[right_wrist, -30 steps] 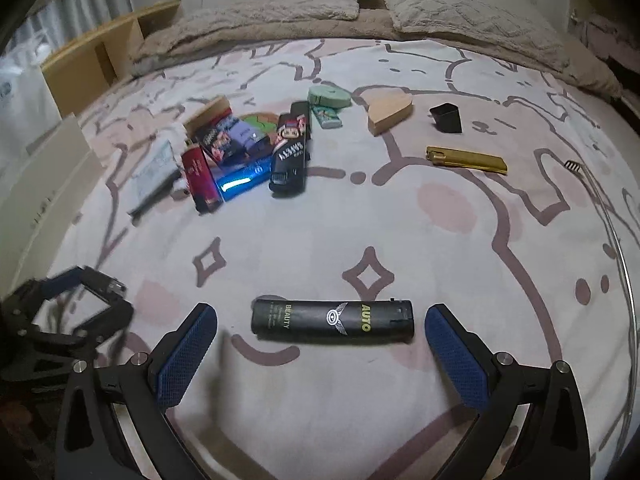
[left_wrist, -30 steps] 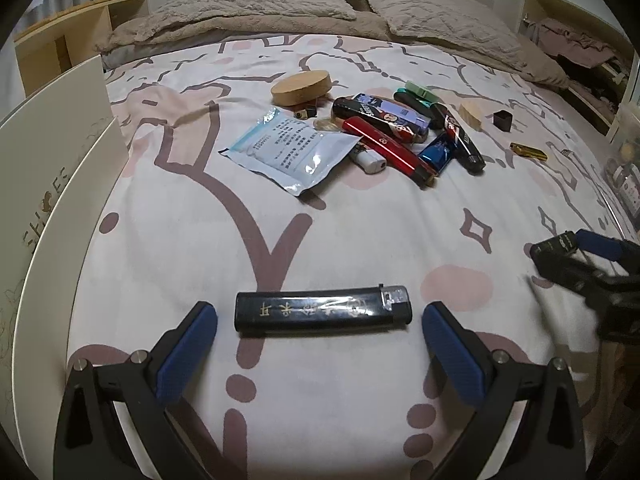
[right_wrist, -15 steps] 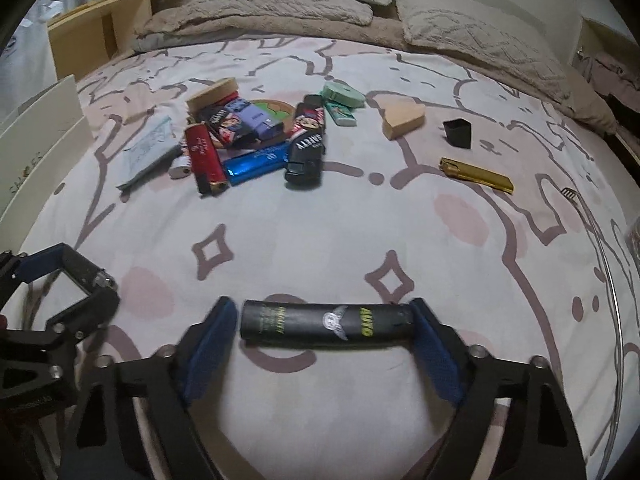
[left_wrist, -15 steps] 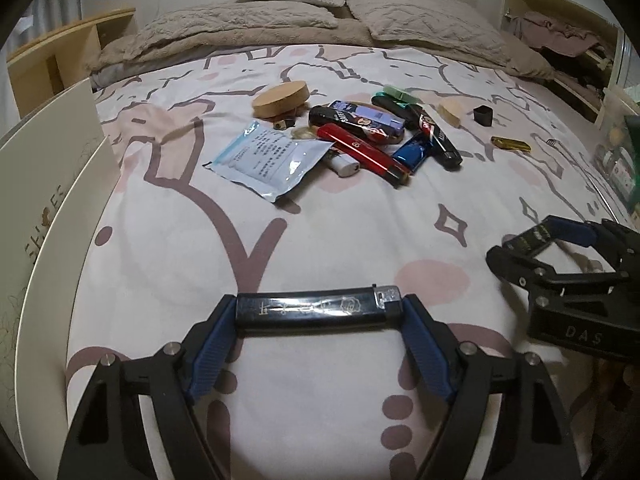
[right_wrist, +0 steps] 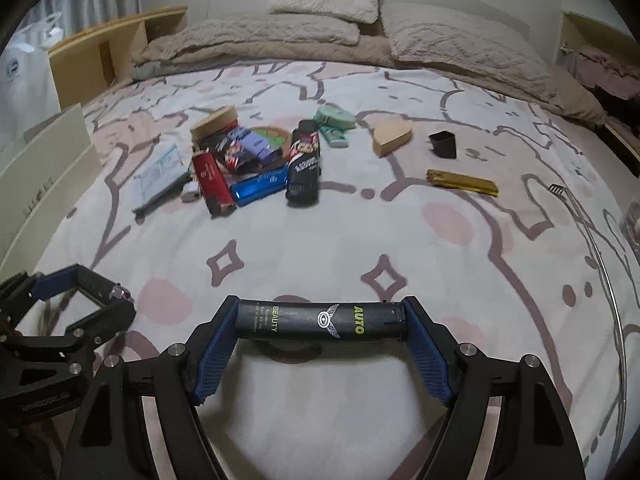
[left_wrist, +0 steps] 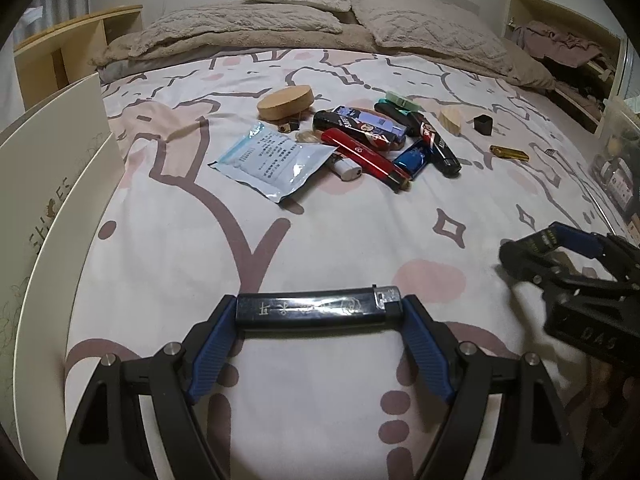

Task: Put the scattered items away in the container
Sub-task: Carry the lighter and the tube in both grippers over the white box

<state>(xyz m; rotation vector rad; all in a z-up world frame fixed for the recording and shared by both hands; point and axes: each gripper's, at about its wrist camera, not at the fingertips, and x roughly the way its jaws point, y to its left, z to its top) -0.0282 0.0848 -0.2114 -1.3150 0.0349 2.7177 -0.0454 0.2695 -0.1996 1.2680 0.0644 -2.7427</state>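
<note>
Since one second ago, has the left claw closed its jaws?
Yes. The left claw has just closed onto the ends of the black lighter, which lies near the same pink blotch.

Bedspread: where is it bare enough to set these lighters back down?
Bare: the wide strip of bedspread between the grippers and the pile, and the patch between the pile and the gold lighter. Crowded: the pile itself.

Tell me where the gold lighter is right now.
The gold lighter lies alone on the bedspread, right of centre in the right wrist view, just in front of the small black cup and apart from the pile.
</note>
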